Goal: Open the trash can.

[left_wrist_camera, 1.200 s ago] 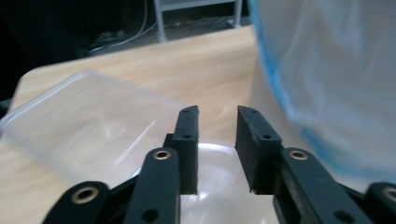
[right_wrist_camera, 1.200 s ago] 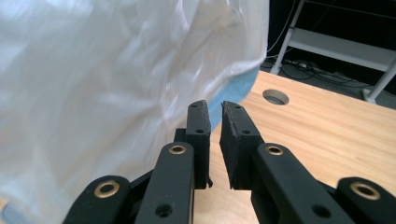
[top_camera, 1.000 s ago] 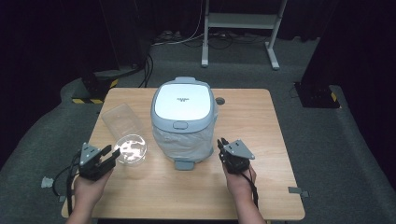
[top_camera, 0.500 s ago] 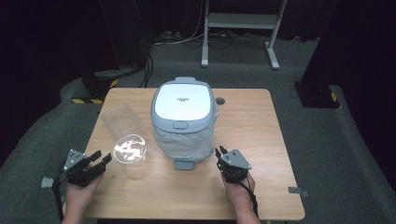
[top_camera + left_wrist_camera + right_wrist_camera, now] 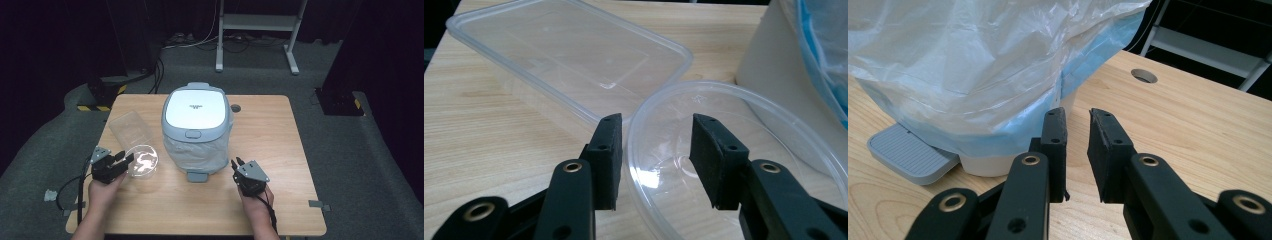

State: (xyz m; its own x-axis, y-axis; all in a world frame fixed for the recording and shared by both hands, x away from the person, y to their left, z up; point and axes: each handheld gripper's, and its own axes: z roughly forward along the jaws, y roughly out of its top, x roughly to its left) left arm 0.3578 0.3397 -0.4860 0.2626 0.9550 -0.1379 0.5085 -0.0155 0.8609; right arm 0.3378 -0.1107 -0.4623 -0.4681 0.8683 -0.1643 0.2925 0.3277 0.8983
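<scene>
Clear plastic, the round bowl (image 5: 142, 161) sits just left of the pedal bin (image 5: 196, 131) in the high view, with the left gripper (image 5: 121, 161) at its rim. Left gripper view: the jaws, just closing, straddle the bowl's rim without pinching it. Right gripper view: the right gripper (image 5: 1077, 131), empty and slightly parted, has just been opening near the bin's base.

Bowl: I see a round clear plastic bowl (image 5: 724, 150), upright on the wooden table.
Position: just beside the rectangular clear plastic container (image 5: 569, 55), near my table edge.
</scene>
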